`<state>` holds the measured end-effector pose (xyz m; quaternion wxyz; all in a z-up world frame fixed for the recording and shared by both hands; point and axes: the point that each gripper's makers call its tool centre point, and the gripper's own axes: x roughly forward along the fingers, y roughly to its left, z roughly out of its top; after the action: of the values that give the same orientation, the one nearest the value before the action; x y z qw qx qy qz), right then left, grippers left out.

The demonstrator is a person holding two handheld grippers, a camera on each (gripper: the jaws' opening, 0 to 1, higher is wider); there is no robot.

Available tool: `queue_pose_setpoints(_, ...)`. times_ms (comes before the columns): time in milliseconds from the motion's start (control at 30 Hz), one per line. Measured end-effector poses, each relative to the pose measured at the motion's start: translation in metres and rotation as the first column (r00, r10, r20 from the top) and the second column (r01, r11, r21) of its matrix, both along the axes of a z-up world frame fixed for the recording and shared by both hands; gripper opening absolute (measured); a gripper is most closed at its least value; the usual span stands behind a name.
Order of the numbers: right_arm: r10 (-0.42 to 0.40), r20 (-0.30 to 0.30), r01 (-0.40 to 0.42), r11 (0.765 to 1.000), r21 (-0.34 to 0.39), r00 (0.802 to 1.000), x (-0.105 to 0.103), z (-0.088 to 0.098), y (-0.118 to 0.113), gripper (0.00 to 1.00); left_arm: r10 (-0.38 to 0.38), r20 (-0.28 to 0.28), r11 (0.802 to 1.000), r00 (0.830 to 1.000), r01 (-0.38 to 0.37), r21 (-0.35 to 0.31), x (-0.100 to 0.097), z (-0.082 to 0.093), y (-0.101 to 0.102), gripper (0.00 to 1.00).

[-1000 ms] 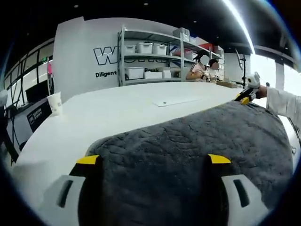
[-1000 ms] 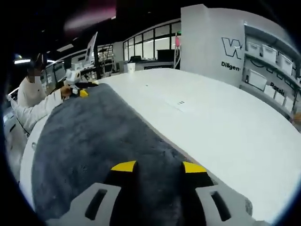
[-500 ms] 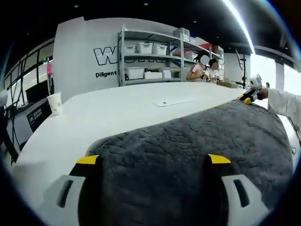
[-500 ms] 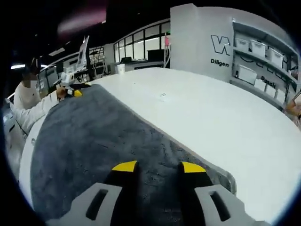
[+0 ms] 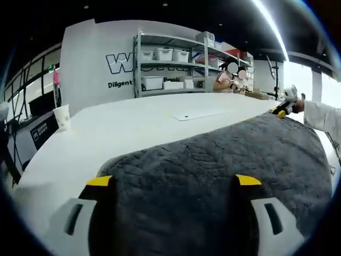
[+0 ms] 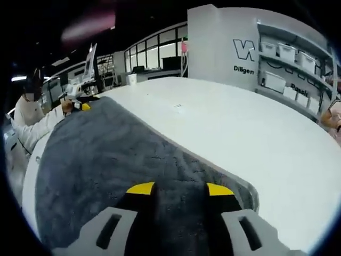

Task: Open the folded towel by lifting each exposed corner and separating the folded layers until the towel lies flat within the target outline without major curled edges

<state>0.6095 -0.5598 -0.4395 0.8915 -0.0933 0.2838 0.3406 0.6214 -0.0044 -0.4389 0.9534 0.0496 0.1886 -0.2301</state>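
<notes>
The right tool (image 6: 173,188) has drawn its towel (image 6: 106,154) corner toward the bench (image 6: 256,138) edge, pinching it, while the left tool (image 5: 174,180) stays clamped on its corner, so the towel spreads nearly flat.

Dark grey, nubbly-pile towel (image 5: 213,160), spread wide and mostly flat across the white tabletop (image 5: 133,120), one rounded corner nearest in the right gripper view, its edge lying smooth without visible curls.
</notes>
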Motion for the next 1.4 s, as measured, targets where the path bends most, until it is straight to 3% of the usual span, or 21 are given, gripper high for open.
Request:
queue_pose_setpoints(367,-0.065,0.004,0.065,0.997,-0.052,0.998,0.002,-0.002,-0.035,0.46,-0.001,0.001,1.000,1.000,0.001,0.000,0.000,0.000,0.000,0.90)
queue_pose_setpoints(867,-0.088,0.030,0.088,0.996,-0.008,0.996,-0.009,-0.004,-0.051,0.49,0.003,0.000,1.000,1.000,-0.003,0.000,0.000,-0.001,0.001,0.90)
queue_pose_setpoints(1100,-0.099,0.015,0.099,0.994,-0.054,0.995,-0.019,0.000,-0.051,0.50,0.003,0.001,1.000,1.000,-0.003,0.000,-0.001,-0.001,0.000,0.90)
queue_pose_setpoints(1400,-0.119,0.005,0.119,0.992,-0.032,0.993,-0.029,-0.005,-0.065,0.54,0.003,0.001,1.000,1.000,-0.003,-0.001,-0.001,-0.001,0.000,0.90)
